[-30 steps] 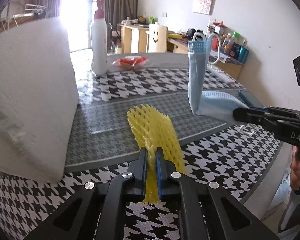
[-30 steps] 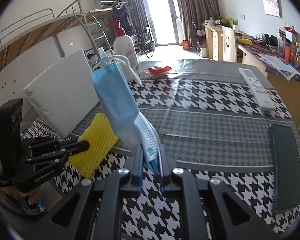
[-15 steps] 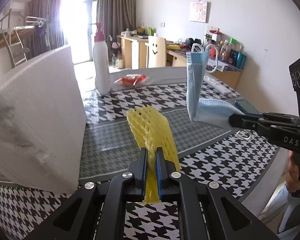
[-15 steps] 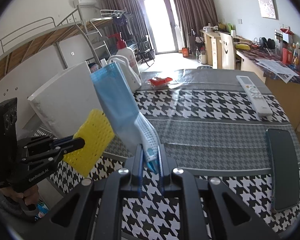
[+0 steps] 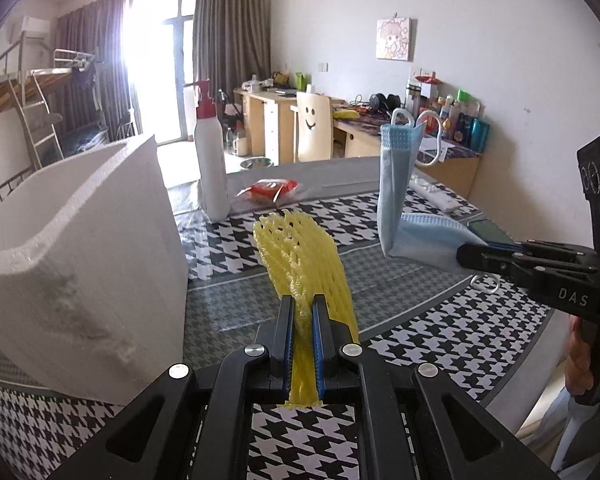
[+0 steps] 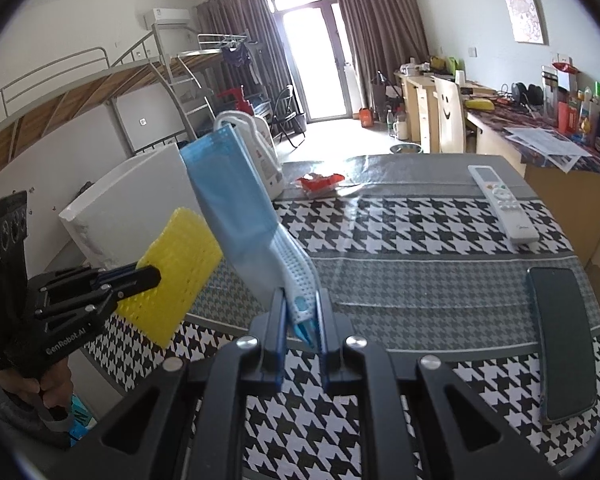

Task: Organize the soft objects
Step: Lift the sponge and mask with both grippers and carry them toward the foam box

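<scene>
My left gripper point(image 5: 303, 304) is shut on a yellow foam net sleeve point(image 5: 300, 256) and holds it up above the table; it also shows in the right wrist view point(image 6: 176, 272). My right gripper point(image 6: 300, 300) is shut on a blue face mask point(image 6: 236, 216), which stands up from the jaws; in the left wrist view the mask point(image 5: 396, 184) hangs at the right. A white foam box point(image 5: 80, 264) stands open-topped at the left, close to the yellow sleeve; it also shows in the right wrist view point(image 6: 132, 200).
A white pump bottle point(image 5: 210, 164) and a red packet point(image 5: 268, 190) stand at the far side of the houndstooth table point(image 6: 400, 220). A white remote point(image 6: 500, 200) and a dark phone point(image 6: 564, 340) lie at the right.
Both grippers have risen with their loads. The foam box's open top has come into the left wrist view, and the table sits lower in both views.
</scene>
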`<state>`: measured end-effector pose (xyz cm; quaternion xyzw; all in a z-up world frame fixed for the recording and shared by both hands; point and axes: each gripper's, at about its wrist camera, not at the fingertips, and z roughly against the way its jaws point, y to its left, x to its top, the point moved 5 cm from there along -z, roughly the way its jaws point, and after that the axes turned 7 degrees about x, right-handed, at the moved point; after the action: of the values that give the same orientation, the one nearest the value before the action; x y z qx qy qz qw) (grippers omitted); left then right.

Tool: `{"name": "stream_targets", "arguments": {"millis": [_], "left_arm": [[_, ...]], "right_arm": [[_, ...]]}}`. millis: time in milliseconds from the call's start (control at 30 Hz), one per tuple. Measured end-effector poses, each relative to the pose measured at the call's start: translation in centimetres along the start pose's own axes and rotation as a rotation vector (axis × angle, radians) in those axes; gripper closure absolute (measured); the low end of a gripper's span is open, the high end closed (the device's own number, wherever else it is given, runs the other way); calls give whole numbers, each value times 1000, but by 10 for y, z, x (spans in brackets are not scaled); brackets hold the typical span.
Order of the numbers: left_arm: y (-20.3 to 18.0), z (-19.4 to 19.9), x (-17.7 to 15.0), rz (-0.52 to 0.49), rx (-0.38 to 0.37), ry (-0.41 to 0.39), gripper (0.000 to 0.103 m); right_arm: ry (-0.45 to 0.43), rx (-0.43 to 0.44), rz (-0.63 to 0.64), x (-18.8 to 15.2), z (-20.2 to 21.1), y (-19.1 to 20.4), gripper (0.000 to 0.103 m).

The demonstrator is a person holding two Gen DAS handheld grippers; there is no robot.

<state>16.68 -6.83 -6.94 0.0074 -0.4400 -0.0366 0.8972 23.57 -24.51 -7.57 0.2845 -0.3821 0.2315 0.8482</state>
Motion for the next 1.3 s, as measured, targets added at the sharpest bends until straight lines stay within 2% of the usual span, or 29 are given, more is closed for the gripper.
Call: {"name": "stream_targets", "arguments": {"millis": [700, 1300], "left_arm": [[20, 29, 26, -15, 24, -114, 94], [43, 47, 46, 12, 25, -191, 94]], "right_arm": [[-103, 5, 17, 19, 6, 26, 87], [-180, 8, 45, 43, 14, 49, 87]]}}
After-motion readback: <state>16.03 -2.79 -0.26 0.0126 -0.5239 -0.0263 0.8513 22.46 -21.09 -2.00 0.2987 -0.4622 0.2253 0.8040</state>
